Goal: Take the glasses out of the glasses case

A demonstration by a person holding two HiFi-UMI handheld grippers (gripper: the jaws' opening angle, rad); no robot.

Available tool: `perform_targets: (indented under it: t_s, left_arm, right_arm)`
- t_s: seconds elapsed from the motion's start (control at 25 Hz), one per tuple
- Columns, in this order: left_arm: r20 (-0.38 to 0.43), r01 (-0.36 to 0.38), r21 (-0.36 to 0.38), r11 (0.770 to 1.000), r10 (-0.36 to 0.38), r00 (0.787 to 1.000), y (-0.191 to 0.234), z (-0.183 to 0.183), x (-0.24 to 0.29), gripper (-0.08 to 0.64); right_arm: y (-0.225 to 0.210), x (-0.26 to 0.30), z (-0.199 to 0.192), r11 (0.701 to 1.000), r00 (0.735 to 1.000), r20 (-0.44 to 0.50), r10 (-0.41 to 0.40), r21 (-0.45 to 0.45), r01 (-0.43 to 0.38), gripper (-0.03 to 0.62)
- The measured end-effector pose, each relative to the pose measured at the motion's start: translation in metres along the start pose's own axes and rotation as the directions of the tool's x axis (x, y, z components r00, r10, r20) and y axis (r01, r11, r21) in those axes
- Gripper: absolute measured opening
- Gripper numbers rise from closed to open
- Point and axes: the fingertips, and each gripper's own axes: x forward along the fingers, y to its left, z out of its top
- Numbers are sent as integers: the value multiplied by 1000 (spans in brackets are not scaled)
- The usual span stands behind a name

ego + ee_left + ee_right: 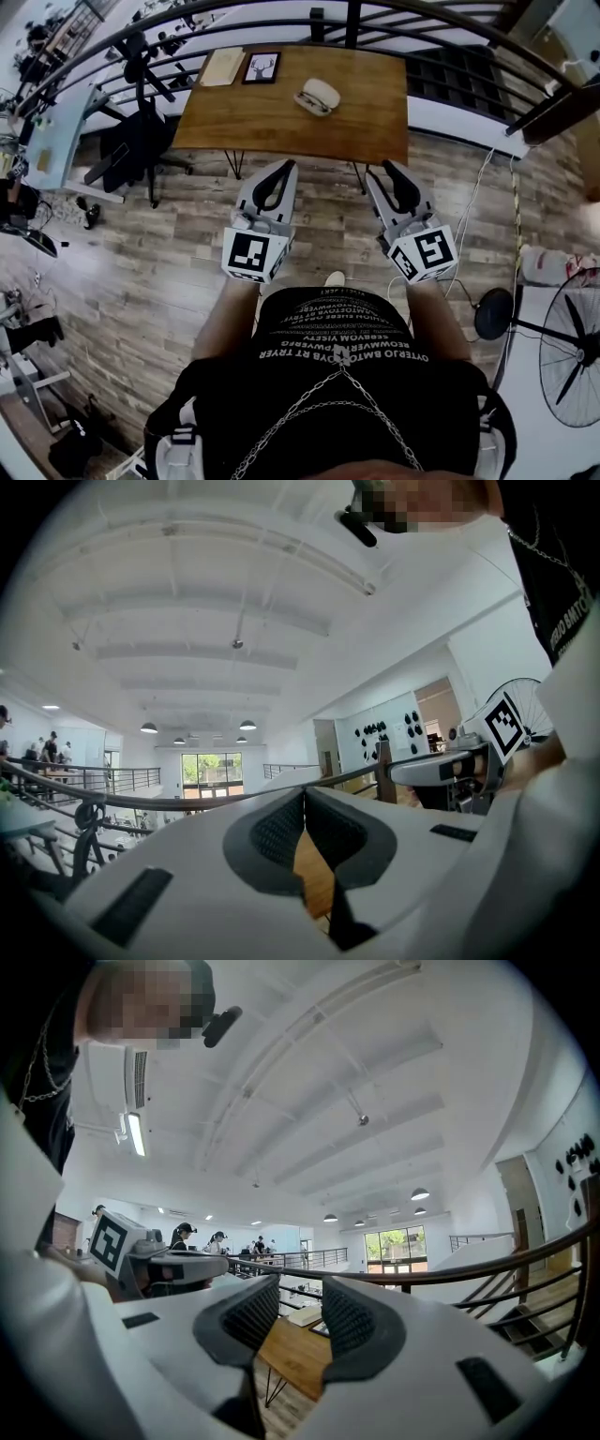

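Note:
A white glasses case (pixel 317 96) lies on the wooden table (pixel 281 117), toward its far side; I cannot tell whether glasses are in it. Both grippers are held above the floor, short of the table's near edge and well apart from the case. My left gripper (pixel 286 169) points at the table, its pads touching at the tip with nothing between them (pixel 302 797). My right gripper (pixel 387 169) is beside it, its pads (pixel 253 1316) a narrow gap apart and empty. Between each pair of jaws a strip of the table (pixel 295 1358) shows.
A framed deer picture (pixel 262 67) and a pale notebook (pixel 223 67) lie at the table's far left. A black railing (pixel 450 28) curves behind the table. A dark office chair (pixel 141 141) stands left of it, and a floor fan (pixel 572 347) stands at the right.

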Motion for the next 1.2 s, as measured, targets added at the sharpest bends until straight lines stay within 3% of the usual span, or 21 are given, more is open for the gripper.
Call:
perform_targets:
  t_s: [0.2,0.52,1.2]
  left_arm:
    - [-27,-16,-9,1000,16,999,1,-15,9,28]
    - [-33,-3,-9,1000,3,999,5,-11,17,28]
    - [-54,24,-6,1000,-24,998,59,-23,71,28]
  right_arm:
    - [-14,3,-13,1000,1000,-9,4,19,-4,129]
    - [-22,6,-10,999,1000,-13,-15,29,15,129]
    - [-51,71,-16,998,999,-16,-50,33,50,129]
